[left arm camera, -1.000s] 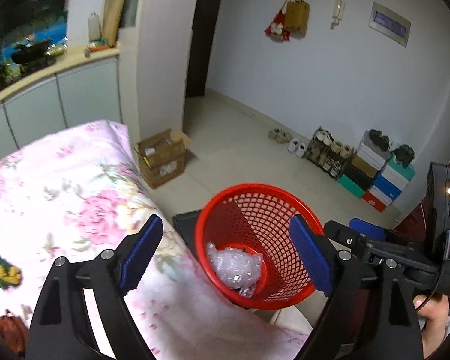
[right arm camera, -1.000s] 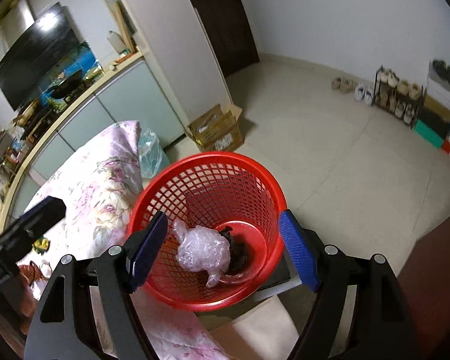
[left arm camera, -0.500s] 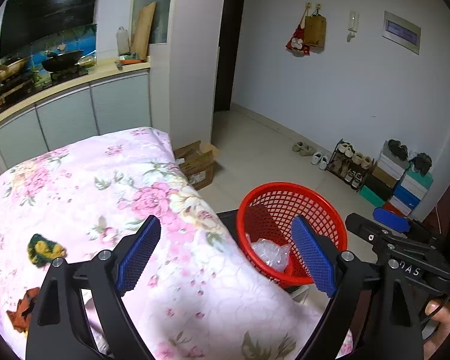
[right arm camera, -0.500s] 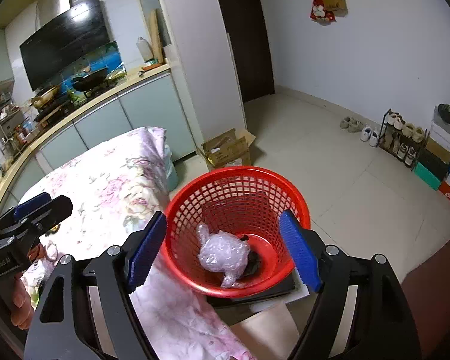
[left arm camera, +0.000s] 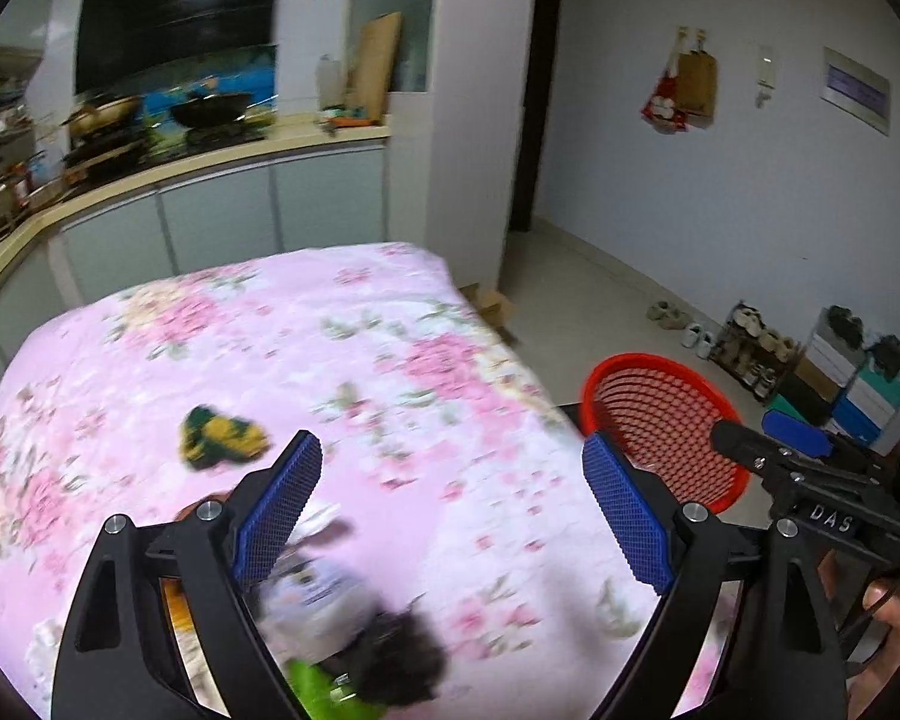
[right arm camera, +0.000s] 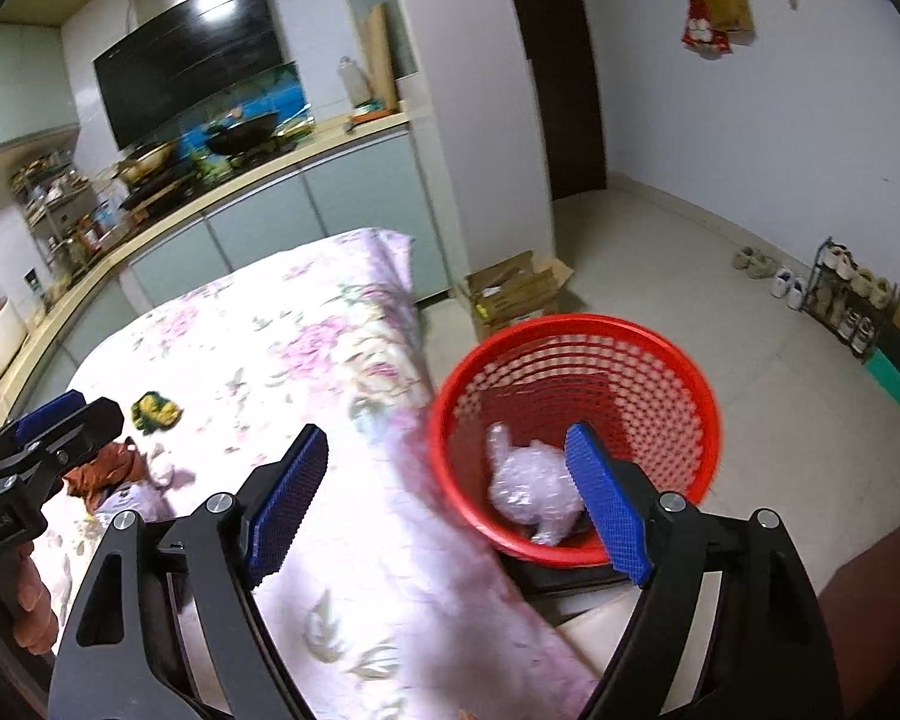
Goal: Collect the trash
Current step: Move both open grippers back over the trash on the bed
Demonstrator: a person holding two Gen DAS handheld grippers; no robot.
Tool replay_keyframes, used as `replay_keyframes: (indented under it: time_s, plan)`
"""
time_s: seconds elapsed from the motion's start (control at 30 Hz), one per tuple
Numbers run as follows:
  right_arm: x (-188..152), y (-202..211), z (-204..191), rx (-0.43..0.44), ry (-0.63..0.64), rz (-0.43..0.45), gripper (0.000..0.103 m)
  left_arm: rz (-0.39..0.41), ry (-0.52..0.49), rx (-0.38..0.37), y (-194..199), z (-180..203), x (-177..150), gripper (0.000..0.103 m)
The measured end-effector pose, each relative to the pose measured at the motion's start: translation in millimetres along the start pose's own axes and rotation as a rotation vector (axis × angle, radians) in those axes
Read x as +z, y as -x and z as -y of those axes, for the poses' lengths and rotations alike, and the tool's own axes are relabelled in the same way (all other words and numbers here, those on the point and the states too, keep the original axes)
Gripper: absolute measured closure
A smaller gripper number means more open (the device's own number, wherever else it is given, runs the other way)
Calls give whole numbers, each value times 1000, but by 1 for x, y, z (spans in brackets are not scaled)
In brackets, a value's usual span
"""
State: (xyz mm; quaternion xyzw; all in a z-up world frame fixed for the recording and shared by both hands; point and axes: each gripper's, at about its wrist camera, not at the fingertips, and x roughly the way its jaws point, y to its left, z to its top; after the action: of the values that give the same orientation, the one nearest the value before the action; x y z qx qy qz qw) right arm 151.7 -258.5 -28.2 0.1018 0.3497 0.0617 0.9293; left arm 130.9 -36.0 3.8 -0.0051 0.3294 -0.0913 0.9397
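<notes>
in a kitchen-side room we see a pink floral cloth covering a table. beside it, the red plastic mesh basket holds a crumpled clear plastic wrap. our left gripper gapes wide, empty, over the cloth's scraps; our right gripper, tilted down, has just been opening, empty.

The middle of the floral tablecloth lies bare — open passage across it. Scraps crowd its near edge: a green-and-yellow wrapper, a white packet and a dark clump. Off the table's corner the red basket gapes open-topped — a bubble-wrap wad fills part of its bottom.
</notes>
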Motion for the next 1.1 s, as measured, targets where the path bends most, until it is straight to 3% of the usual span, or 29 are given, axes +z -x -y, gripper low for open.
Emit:
replay_keyframes:
  time_s: [0.4,0.77,0.97,1.1]
  plan:
    - [3,-11,-48,87,79,-20,24,-10,130,167,39,-90,-23,17]
    - [1,-18,-60,138,102,-39,24,-6,223,367,84,-170,-39,17]
    - [1,-24,-64,157,109,-50,24,-45,287,425,99,-206,-61,17]
    - [0,-30,-68,166,112,-66,24,-70,321,383,105,-215,-78,17]
